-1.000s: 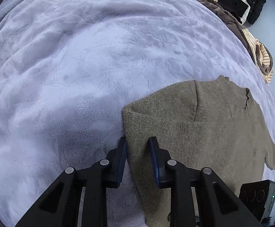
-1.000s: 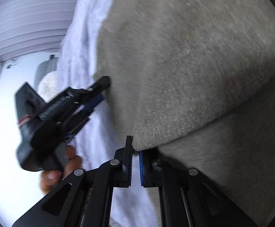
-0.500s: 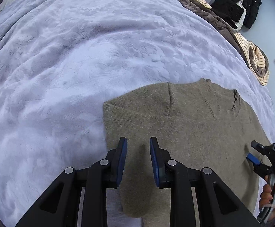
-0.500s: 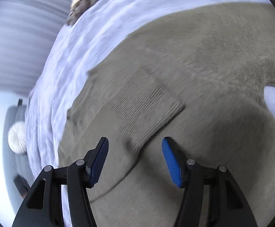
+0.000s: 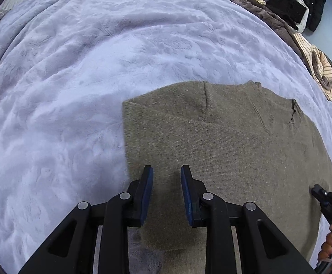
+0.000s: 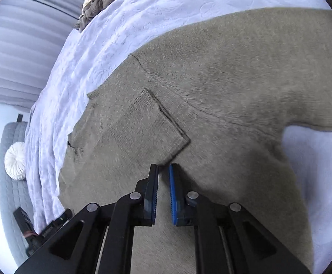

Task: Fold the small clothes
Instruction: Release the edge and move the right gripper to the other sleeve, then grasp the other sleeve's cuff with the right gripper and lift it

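One fold looks to be in place on the olive sweater: its left side runs in a straight, doubled edge, and in the right wrist view a sleeve with a ribbed cuff lies turned in across the body. We judge the task roughly a third done — the other sleeve spreads outward onto the lavender blanket, and the body has not yet been folded in half.

The sweater lies flat on the blanket, neckline toward the far right in the left wrist view. Our left gripper sits above the folded left part of the garment, just inside its straight edge, with its jaws parted and nothing between them; we cannot tell whether the tips touch the knit. Our right gripper is down at the corner of the ribbed cuff, its jaws drawn nearly together with a thin gap between the blue pads. The cuff corner lies just ahead of the tips — whether a bit of cloth is pinched there we cannot tell, as the pictures do not show it.

At the bed's far edge lies a heap of brown and striped clothes, well apart from the sweater, and a white round cushion lies beyond the blanket's edge.

What is left, as we read it, is to bring in the spread sleeve and side, then double the body over.
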A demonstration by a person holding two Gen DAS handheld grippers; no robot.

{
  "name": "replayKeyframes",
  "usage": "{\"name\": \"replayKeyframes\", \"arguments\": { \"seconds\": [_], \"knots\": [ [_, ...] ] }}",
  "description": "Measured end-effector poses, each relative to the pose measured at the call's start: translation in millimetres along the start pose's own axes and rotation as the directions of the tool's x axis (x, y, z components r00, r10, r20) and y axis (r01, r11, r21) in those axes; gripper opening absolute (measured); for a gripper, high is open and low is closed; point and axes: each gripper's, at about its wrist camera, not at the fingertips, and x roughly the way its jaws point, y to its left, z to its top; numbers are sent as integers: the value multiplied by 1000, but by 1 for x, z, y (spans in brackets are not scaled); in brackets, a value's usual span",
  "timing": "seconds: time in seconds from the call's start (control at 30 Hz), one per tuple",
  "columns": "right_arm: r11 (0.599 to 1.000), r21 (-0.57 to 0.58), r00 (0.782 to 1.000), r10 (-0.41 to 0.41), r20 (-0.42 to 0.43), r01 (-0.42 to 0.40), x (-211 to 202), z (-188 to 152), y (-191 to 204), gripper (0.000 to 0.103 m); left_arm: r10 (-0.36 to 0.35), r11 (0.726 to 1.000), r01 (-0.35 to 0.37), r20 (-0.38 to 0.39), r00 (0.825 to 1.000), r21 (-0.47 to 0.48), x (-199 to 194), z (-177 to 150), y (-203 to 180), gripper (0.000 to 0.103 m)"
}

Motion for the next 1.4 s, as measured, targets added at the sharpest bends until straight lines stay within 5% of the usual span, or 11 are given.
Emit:
{"name": "replayKeyframes", "arguments": {
  "seconds": [0.13,0.17,0.2,0.23,0.3,0.53,0.7,0.83,1.1,1.3,1.4],
  "knots": [
    [999,-35,999,31,-32,-32,-18,-14,-12,44,6,1000,-6,-12,1000,-4,-12,-6,-3,30],
    [998,-46,999,35,-32,-37,-22,-16,-14,50,13,1000,-13,-15,1000,6,-14,-8,-7,42],
    [997,-62,999,33,-32,-35,-25,-18,-13,50,20,1000,-19,-12,1000,14,-16,-10,-13,84],
    [996,-78,999,29,-36,-31,-27,-21,-13,50,31,999,-31,20,999,19,-21,-13,-18,103],
    [995,-91,998,36,-47,-40,-31,-24,-13,51,23,998,-27,67,997,60,-31,-20,-36,103],
    [997,-63,997,51,-49,-55,-48,-26,-37,57,-6,988,4,8,1000,156,-20,-41,-100,103],
    [998,-31,998,62,-1,-62,-68,-18,-66,57,-46,980,64,-94,995,191,0,-53,-143,103],
    [997,77,997,9,80,-15,-96,-6,-112,57,-54,963,75,-88,995,259,2,-67,-181,103],
    [918,396,949,-90,301,-38,-157,13,-218,57,-97,925,117,-74,993,362,5,-79,-257,103],
    [861,489,916,-78,394,-138,-173,37,-266,57,-145,934,160,-71,987,320,10,-79,-282,103],
    [856,489,920,-41,390,-169,-172,51,-266,51,-158,941,177,-89,983,288,13,-76,-284,103]
  ]
}}
